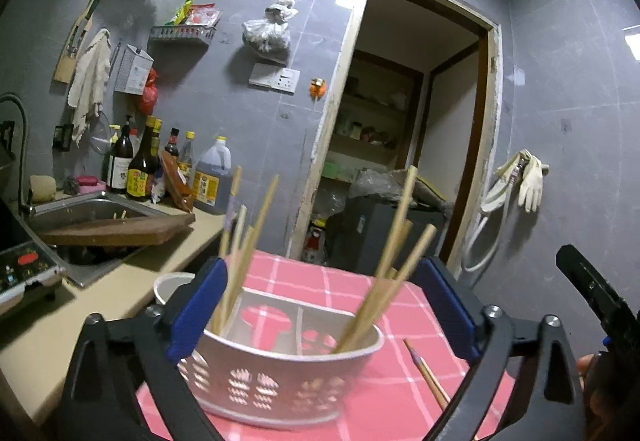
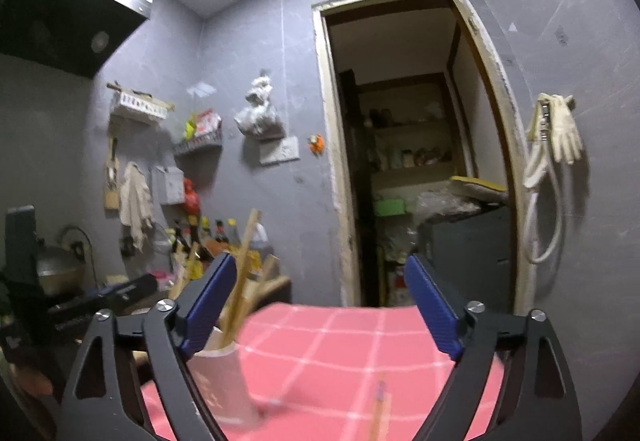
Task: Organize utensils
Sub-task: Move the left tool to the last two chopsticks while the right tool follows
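The left gripper [image 1: 320, 305] is pointing roughly level, its blue pads [image 1: 196, 305] standing wide apart and pressing on nothing. The right gripper [image 2: 320, 309] is pointing level too, its jaws spread wide and gripping nothing.

In my right wrist view the caddy [image 2: 224, 381] is smeared by blur, its left side hidden behind my right tongs [image 2: 316, 305], and the loose chopstick [image 2: 378, 413] runs off the bottom edge. In my left view, my left tongs [image 1: 324, 305] cover the caddy's near corners, and the shelf items through the doorway [image 1: 372, 129] are too small to tell.
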`<state>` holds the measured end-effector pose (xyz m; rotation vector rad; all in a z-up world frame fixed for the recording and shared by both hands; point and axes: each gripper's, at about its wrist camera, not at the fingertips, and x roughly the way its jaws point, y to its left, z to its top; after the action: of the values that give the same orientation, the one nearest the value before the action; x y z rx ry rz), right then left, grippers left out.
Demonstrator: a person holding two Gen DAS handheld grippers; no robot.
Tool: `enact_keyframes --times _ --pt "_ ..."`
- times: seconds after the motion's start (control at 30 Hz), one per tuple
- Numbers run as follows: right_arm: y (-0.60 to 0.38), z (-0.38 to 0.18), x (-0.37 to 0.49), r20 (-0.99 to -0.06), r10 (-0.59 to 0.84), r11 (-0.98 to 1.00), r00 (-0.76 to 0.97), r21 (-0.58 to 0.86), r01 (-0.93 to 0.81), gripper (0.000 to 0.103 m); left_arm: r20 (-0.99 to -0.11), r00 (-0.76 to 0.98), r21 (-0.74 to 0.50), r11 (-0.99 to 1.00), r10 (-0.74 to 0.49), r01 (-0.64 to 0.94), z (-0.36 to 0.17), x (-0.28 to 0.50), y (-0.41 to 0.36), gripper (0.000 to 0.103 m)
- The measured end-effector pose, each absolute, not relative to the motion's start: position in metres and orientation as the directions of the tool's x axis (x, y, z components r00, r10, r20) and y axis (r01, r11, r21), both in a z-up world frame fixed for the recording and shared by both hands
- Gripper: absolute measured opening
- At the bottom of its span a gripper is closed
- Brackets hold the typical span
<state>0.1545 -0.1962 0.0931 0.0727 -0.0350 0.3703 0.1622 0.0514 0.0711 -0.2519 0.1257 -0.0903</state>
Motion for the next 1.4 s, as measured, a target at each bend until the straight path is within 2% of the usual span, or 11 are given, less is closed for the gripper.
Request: enact_keyframes --times 0.03,0.13,0.33,0.57,0.67,0.9,0.97,1.03,1.4 --pt "-0.202 0.092 0.153 0.035 0.347 0.936 0.937 0.058 -0.348 0.096 -0.12 0.986 -0.251 0.965 -0.112 0.079 0.07 0.161 0.046 0.096" --pt "-0.215 0.086 0.15 0.012 0.322 0.946 0.947 0.043 -0.322 0.103 -0.147 0.98 -0.235 0.967 -0.131 0.094 0.064 0.159 0.03 0.097" --pt "-0.232 0.069 0.15 -0.07 0.293 0.956 0.953 0.012 -0.293 0.103 -0.21 0.963 -0.214 0.969 -0.171 0.125 0.047 0.161 0.0 0.1" --pt "-0.246 0.051 0.158 -0.174 0.274 0.961 0.946 0.017 -0.276 0.103 -0.345 0.92 -0.204 0.972 -0.187 0.121 0.019 0.176 -0.028 0.1" --pt "-0.247 0.043 0.166 -0.244 0.266 0.962 0.933 0.007 -0.272 0.103 -0.398 0.901 -0.187 0.977 -0.172 0.104 0.008 0.182 -0.035 0.1" --pt "-0.247 0.015 0.202 -0.483 0.236 0.964 0.843 0.005 -0.266 0.103 -0.52 0.836 -0.179 0.979 -0.174 0.092 -0.015 0.202 -0.044 0.1" --pt "-0.247 0.005 0.212 -0.541 0.238 0.96 0.807 0.005 -0.28 0.096 -0.552 0.816 -0.166 0.982 -0.172 0.094 -0.022 0.206 -0.048 0.1" --pt "-0.245 -0.003 0.22 -0.589 0.244 0.954 0.77 0.004 -0.299 0.085 -0.579 0.796 -0.158 0.982 -0.176 0.102 -0.027 0.21 -0.051 0.1" --pt "-0.22 -0.037 0.25 -0.76 0.274 0.905 0.589 -0.004 -0.426 0.056 -0.694 0.695 -0.172 0.98 -0.189 0.095 -0.04 0.235 -0.061 0.099"
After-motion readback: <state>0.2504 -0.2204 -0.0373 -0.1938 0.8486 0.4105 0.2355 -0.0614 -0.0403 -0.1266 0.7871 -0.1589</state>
